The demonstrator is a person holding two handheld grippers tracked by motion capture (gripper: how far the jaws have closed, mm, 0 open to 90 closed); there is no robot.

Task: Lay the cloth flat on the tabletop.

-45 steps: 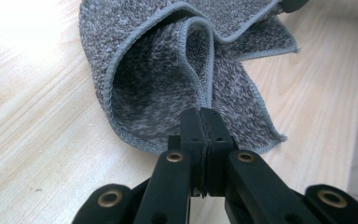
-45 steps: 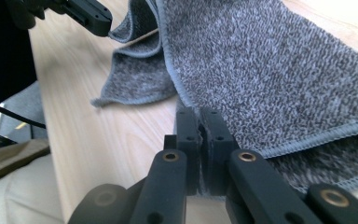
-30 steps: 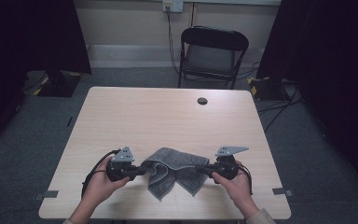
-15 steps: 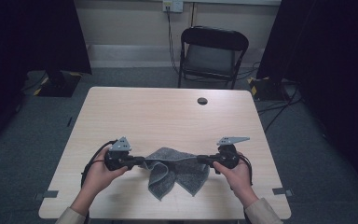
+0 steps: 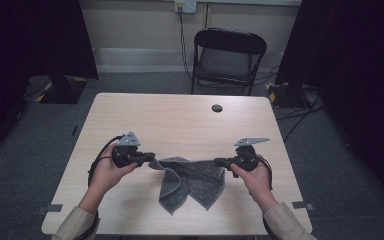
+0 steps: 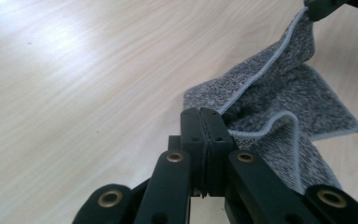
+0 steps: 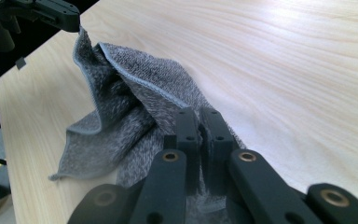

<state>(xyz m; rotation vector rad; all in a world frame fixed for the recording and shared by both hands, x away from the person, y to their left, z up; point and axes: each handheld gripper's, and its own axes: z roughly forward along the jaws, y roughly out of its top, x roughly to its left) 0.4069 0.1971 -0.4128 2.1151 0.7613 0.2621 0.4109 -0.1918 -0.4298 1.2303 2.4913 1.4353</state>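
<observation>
The grippers have moved apart and lifted, stretching the towel point(image 5: 192, 182) more. Left gripper point(image 5: 151, 159) and right gripper point(image 5: 217, 161) point inward, each clamped on a corner.

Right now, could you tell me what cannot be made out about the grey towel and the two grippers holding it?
- Left gripper view: the left gripper has its closed jaws over the grey towel corner it pinches.
- Right gripper view: the right gripper likewise covers its corner.
- High view: the small dark round thing on the table is too small to identify.

Black hand-held grippers point(image 5: 152, 159), beige sleeves point(image 5: 75, 225)
</observation>
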